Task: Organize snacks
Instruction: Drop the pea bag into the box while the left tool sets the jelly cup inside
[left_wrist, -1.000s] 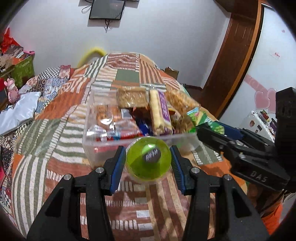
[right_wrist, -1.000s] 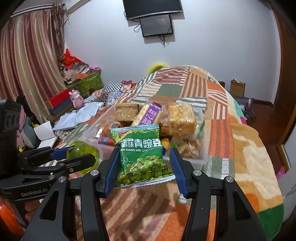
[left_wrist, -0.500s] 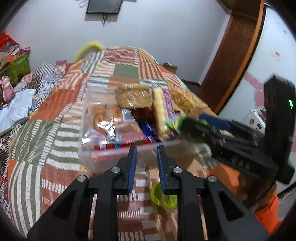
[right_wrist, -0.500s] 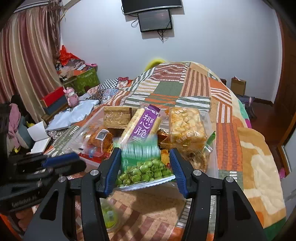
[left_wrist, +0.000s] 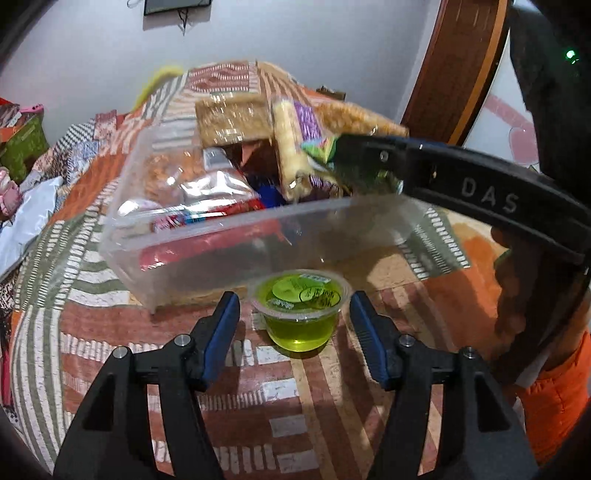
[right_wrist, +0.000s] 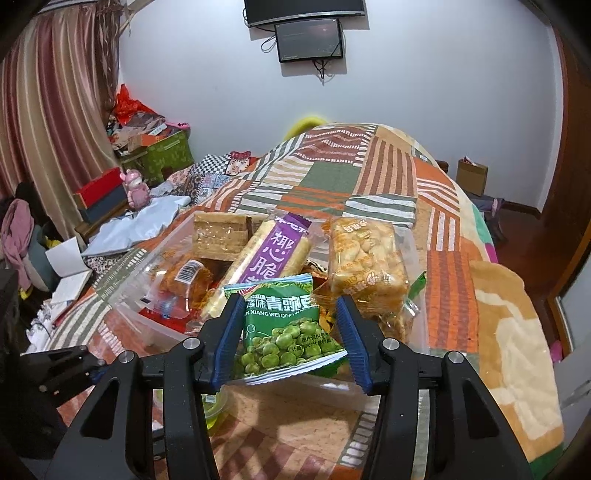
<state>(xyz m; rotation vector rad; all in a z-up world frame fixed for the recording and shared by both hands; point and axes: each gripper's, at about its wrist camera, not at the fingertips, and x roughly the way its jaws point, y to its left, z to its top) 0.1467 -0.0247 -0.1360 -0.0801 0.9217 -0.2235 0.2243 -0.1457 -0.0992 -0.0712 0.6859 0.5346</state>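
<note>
Standing on the quilt: green jelly cup (left_wrist: 301, 314), upright, sealed lid up, just in front of the near wall of the clear plastic box (left_wrist: 229, 236)
Left gripper (left_wrist: 295, 332): jaws spread, having just been opening; the jelly cup sits between the blue pads (left_wrist: 221, 332) with a gap on each side, neither pad touching it
Green pea packet (right_wrist: 286, 328): pinched at its sides by the right gripper (right_wrist: 288, 343), printed face toward the camera, held above the near edge of the box
Right gripper from the left wrist view: its black arm (left_wrist: 480, 192) reaches in from the right over the box's right end, a corner of the green packet showing at its tip
Box contents: purple-labelled long roll (right_wrist: 273, 254) leaning near the middle, orange packet of puffed pieces (right_wrist: 365, 258) to its right, brown block in clear wrap (right_wrist: 219, 234) at the back, a barcode-labelled pack (right_wrist: 188, 275) at the left; red wrappers lie lower down, blurred
Quilt (right_wrist: 450, 295): patchwork of orange, green and striped squares covering the bed under the box and cup
Room: white wall with a dark screen (right_wrist: 308, 38) mounted high, striped curtain (right_wrist: 48, 110) at the left, clutter of boxes and a pink toy (right_wrist: 136, 188) beside the bed
</note>
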